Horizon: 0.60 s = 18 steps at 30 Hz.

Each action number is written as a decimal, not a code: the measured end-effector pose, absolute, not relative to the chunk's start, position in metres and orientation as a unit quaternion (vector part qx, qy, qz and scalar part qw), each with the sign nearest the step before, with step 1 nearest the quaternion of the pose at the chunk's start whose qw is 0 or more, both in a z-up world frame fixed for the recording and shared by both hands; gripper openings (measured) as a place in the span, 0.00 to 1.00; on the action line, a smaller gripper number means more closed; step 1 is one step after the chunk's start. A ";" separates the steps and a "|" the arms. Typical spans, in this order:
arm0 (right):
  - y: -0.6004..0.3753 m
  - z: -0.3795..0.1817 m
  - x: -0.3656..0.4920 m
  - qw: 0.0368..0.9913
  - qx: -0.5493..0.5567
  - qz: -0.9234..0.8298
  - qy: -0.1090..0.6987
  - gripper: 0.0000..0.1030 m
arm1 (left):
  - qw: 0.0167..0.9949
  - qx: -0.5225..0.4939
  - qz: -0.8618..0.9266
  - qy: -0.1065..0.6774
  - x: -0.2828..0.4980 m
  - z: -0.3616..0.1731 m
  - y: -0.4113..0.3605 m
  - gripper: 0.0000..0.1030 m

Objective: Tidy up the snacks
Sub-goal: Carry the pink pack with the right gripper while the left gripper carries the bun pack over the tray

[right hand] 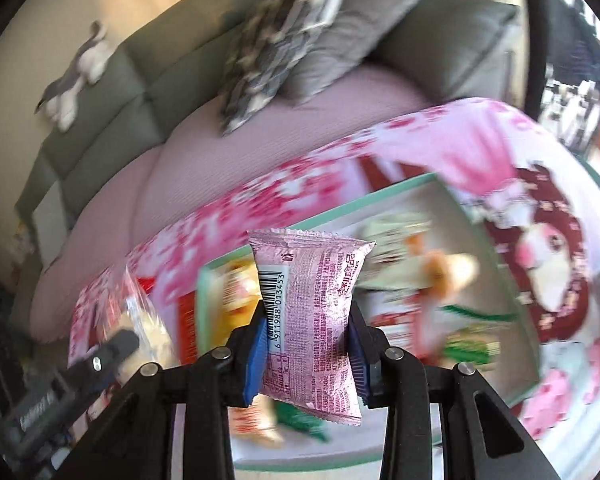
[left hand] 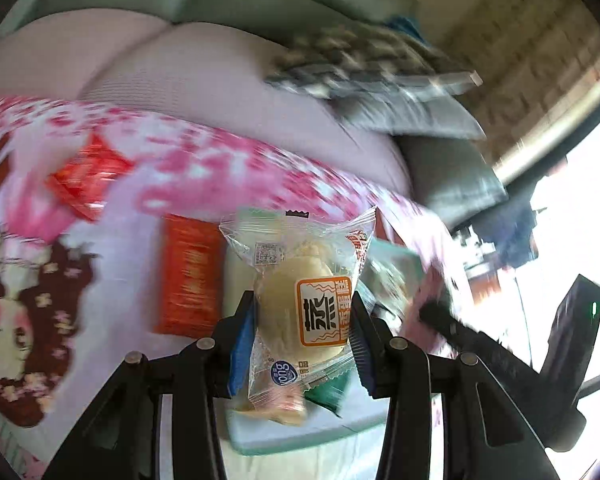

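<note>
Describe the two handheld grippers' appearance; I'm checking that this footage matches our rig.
Both match: the left gripper and right gripper have black linkage arms with round silver pivot pins and ribbed blue pads on the fingers. No cables, sleeves or hands are visible.

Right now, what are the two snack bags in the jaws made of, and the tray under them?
The bun bag looks like thin clear plastic film: glossy, and the bun shows through. The pink bag looks like shiny foil-type plastic: it hides its contents, glints, and has crimped zigzag ends. The tray seems hard plastic or painted metal, with a smooth mint rim; blur leaves that open.
</note>
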State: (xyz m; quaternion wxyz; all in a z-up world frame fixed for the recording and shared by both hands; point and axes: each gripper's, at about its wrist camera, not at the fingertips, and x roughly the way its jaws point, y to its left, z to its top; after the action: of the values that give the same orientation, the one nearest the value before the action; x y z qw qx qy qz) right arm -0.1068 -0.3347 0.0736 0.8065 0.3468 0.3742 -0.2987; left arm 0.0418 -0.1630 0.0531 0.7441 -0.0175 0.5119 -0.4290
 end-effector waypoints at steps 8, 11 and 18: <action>-0.372 0.059 -0.131 0.793 0.363 -0.321 0.369 0.37 | 0.740 0.053 -0.454 0.493 0.006 0.036 -0.209 0.44; -0.376 0.044 -0.122 0.792 0.366 -0.312 0.377 0.37 | 0.739 0.069 -0.448 0.498 0.002 0.022 -0.220 0.44; -0.380 0.020 -0.120 0.781 0.377 -0.303 0.394 0.38 | 0.742 0.087 -0.444 0.495 -0.003 0.012 -0.223 0.47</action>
State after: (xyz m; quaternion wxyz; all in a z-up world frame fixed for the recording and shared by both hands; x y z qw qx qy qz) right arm -0.1198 -0.3797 0.0200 0.7814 0.3772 0.3940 -0.3032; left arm -0.0034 -0.2231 0.0121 0.7416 0.0874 0.4952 -0.4440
